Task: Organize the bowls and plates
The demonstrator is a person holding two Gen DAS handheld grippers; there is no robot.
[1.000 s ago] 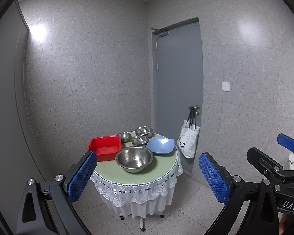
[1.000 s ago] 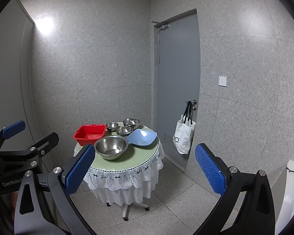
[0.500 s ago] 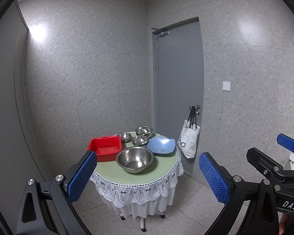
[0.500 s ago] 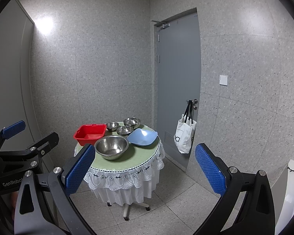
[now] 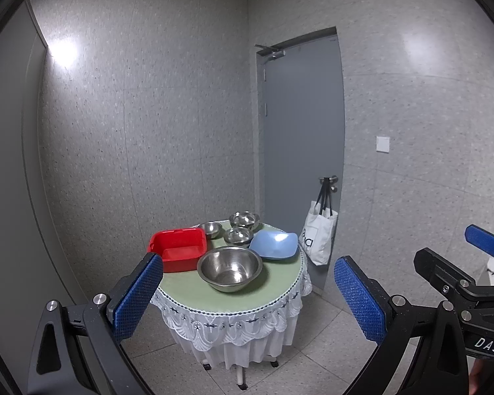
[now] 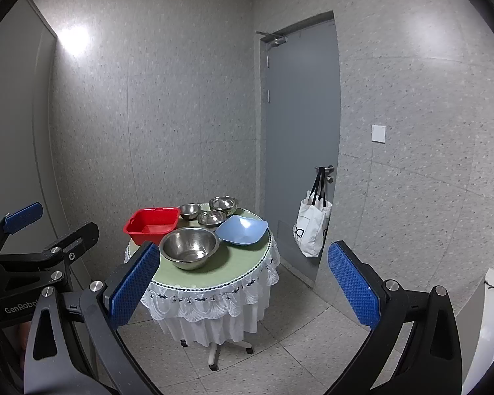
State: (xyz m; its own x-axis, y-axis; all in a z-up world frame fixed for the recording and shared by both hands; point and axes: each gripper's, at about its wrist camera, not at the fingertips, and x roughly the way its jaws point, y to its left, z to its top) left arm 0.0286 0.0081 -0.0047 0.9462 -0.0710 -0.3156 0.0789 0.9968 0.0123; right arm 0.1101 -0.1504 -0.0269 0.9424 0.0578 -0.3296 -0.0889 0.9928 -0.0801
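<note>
While both grippers hang wide open and empty well short of the round table, the large steel bowl sits at its near edge, straight ahead of the left gripper and slightly left of the right gripper

Red tub; pale blue dish; silver steel bowls; green tablecloth, white lace trim; blue-padded tongs.
</note>
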